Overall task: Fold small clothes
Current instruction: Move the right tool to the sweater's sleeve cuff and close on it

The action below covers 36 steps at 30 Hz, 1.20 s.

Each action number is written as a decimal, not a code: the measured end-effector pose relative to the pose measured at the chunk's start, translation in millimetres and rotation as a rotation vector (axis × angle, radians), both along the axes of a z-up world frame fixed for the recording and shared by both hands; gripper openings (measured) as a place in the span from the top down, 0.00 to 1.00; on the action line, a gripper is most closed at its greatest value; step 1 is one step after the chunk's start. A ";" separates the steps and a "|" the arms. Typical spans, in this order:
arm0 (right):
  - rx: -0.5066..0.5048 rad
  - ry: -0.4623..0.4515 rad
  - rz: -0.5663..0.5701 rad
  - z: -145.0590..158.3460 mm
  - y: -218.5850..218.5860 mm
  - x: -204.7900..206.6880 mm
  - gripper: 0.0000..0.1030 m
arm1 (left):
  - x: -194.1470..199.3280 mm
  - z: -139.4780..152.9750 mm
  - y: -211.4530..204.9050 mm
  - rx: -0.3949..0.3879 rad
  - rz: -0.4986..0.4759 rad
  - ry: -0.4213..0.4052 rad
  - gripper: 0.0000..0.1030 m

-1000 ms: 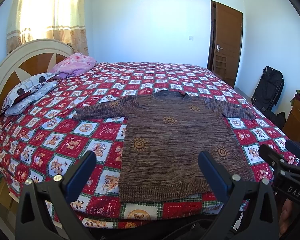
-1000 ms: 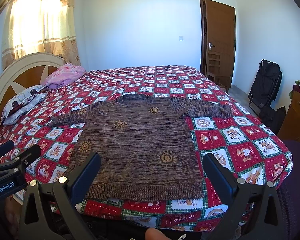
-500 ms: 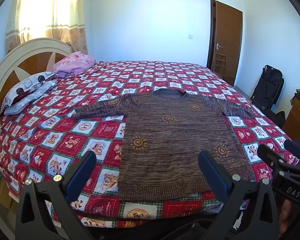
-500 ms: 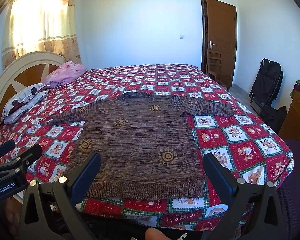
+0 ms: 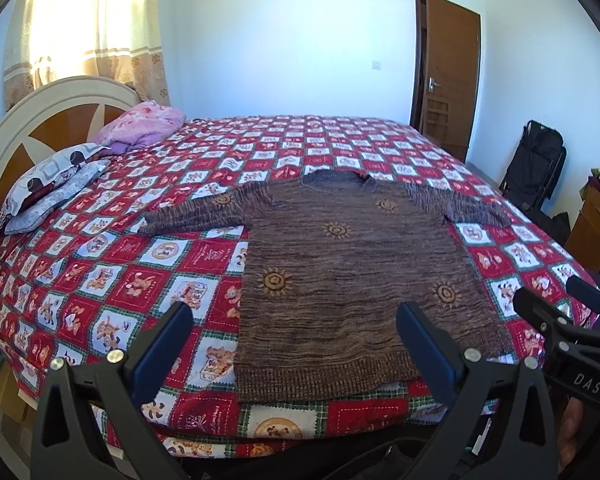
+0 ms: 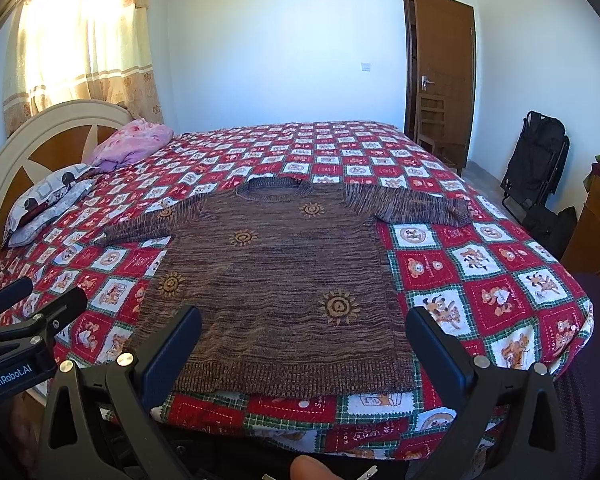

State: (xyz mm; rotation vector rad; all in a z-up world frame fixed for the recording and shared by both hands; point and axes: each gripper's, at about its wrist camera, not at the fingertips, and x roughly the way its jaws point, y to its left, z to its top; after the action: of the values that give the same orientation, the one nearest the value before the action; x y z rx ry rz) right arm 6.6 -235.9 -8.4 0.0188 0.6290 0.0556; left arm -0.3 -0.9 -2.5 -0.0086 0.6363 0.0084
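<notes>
Across the middle of both views, the bed (image 5: 100, 280) carries a brown sweater (image 5: 352, 280) spread flat, sleeves out, hem at the near edge. At the bottom of each frame, the left gripper (image 5: 292, 320) and right gripper (image 6: 304, 324) hover wide apart, empty, short of the hem.

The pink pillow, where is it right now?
In both wrist views the pink pillow lies at the far left of the bed, against the headboard, just beyond the grey patterned pillows.
</notes>
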 end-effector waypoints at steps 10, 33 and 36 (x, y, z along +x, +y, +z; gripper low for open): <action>0.046 -0.019 0.021 -14.2 -21.1 33.5 0.01 | 45.4 -3.7 12.4 0.100 0.012 0.023 0.00; -0.006 0.116 -0.153 -65.8 -115.6 183.7 0.01 | 192.3 -37.5 -3.5 0.256 -0.031 0.102 0.00; 0.031 0.115 -0.238 -66.2 -155.0 196.4 0.01 | 212.6 -42.5 -9.6 0.263 -0.040 0.109 0.00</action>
State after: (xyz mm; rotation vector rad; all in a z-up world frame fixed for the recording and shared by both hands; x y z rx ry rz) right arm 203.0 -390.9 -74.7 0.1268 0.7372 -0.1669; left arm 212.3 -10.5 -45.0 0.2604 0.7400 0.0538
